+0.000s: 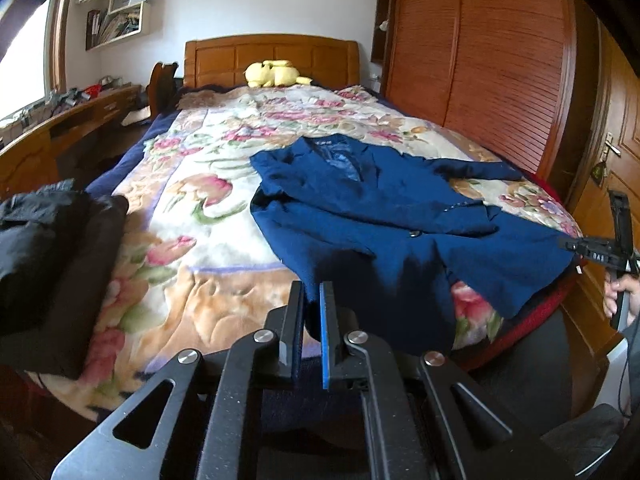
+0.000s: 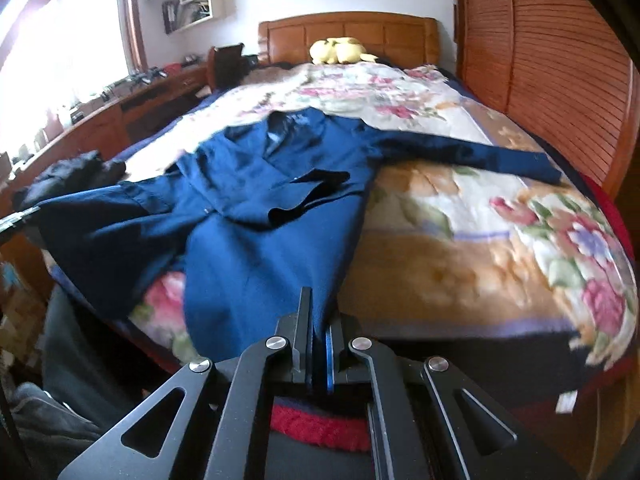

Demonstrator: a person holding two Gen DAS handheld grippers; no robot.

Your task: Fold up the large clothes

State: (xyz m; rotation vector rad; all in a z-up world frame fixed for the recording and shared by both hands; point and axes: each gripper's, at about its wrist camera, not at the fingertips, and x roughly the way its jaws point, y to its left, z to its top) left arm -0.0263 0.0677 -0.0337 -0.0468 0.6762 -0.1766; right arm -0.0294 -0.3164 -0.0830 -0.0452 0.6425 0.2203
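Left wrist view: the left gripper (image 1: 311, 298) points forward and downward over the foot of the bed (image 1: 208, 216), its fingers clamped tight on the near hem of the navy jacket (image 1: 384, 208). The jacket spreads from the grip toward one o'clock across the floral blanket. The right gripper (image 1: 600, 254) shows at three o'clock, a hand (image 1: 618, 294) around its handle.

Right wrist view: the right gripper (image 2: 316, 312) also tilts downward, fingers pinched together on the jacket's (image 2: 256, 216) lower edge; the cloth runs toward eleven o'clock, one sleeve reaching toward two o'clock.
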